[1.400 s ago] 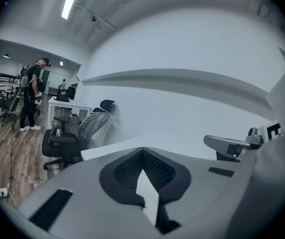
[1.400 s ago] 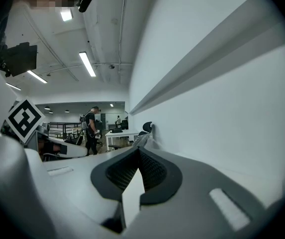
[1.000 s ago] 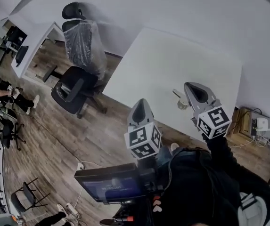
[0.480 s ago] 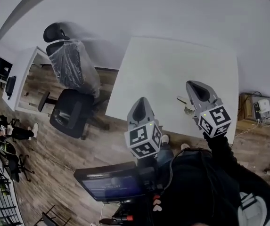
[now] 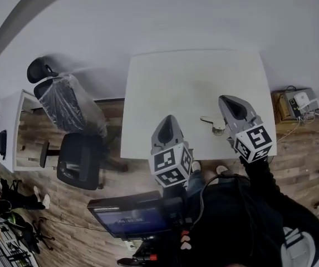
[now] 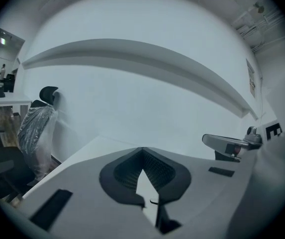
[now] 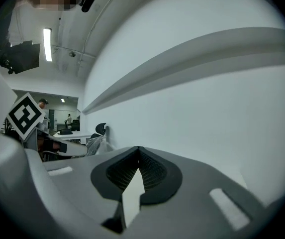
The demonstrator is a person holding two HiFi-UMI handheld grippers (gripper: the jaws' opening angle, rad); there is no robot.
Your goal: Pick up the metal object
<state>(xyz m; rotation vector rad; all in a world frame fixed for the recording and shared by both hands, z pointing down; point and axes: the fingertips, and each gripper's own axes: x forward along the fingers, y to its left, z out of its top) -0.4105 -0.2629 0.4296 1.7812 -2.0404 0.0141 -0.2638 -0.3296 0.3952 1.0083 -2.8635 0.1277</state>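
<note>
Head view: metal object point(image 5: 211, 122) lies crosswise on the white surface point(image 5: 192, 82) near its front edge, just left of the right claw point(image 5: 229, 105); the left claw point(image 5: 168, 128) is farther off. Left gripper view: tips together, empty. Right gripper view: tips together, empty, object unseen.

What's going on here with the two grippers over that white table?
A person holds a gripper in each hand above a white table. The left gripper and right gripper are both shut and empty. The small metal object lies on the table, just beside the right gripper in the head view, not yet picked up.
</note>
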